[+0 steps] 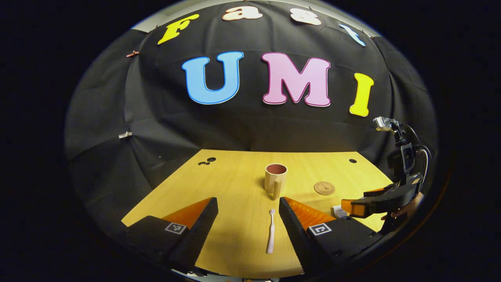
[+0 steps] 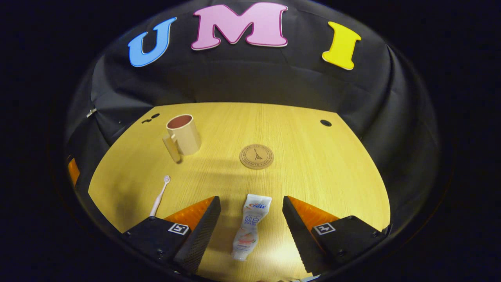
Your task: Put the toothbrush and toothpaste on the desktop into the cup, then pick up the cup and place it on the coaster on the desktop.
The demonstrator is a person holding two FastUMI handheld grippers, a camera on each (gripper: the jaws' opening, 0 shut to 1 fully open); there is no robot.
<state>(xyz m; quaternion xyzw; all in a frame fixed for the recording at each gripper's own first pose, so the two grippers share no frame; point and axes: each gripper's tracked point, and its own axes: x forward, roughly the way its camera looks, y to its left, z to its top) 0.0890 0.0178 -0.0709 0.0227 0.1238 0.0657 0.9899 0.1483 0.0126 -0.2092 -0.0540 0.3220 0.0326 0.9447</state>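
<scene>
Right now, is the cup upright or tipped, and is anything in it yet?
Upright and apparently empty: the cup stands on its base, opening upward, nothing sticking out. The toothbrush and toothpaste tube lie flat on the desktop.

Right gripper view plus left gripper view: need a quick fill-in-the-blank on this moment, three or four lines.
1. The toothpaste tube lies between the open fingers of the ____ claw.
2. The toothbrush lies on the desktop, its head pointing toward the ____.
3. The coaster carries ____.
4. The cup stands ____.

Missing words: right; cup; nothing; upright
</scene>
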